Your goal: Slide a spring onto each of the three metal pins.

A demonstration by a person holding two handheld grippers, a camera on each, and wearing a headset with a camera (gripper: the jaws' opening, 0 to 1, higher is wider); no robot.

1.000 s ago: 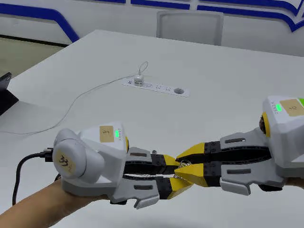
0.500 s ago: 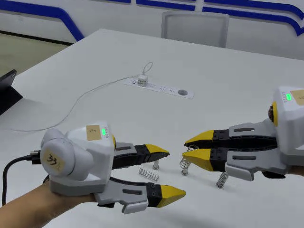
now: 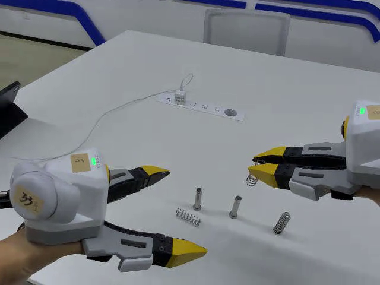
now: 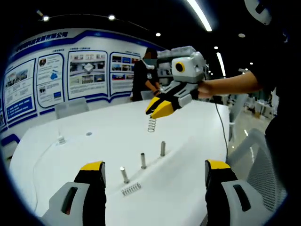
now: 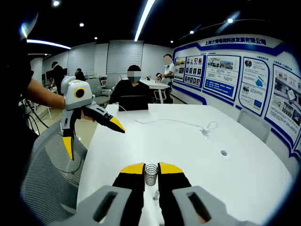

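Two bare metal pins (image 3: 198, 198) (image 3: 236, 206) stand upright on the white table (image 3: 136, 71). To their right an upright spring (image 3: 281, 222) appears to sit over a third pin. Another spring (image 3: 188, 217) lies flat in front of the left pin. My right gripper (image 3: 261, 164) hovers above and to the right of the pins, shut on a small spring (image 3: 252, 178) that hangs from its tips; that spring (image 5: 151, 174) shows between its fingers. My left gripper (image 3: 175, 212) is wide open, left of the pins, with nothing between its fingers. From the left gripper view, the pins (image 4: 143, 160) stand ahead.
A white power strip (image 3: 202, 109) with a plugged-in adapter (image 3: 180, 98) and its cable lies farther back on the table. A chair (image 3: 246, 29) stands at the far edge. A dark object (image 3: 7, 110) sits at the left edge. People sit in the background (image 5: 134, 92).
The grippers met tip to tip over the pins a second ago. My left gripper has opened and drawn back left; the right has pulled away right and up with a spring.
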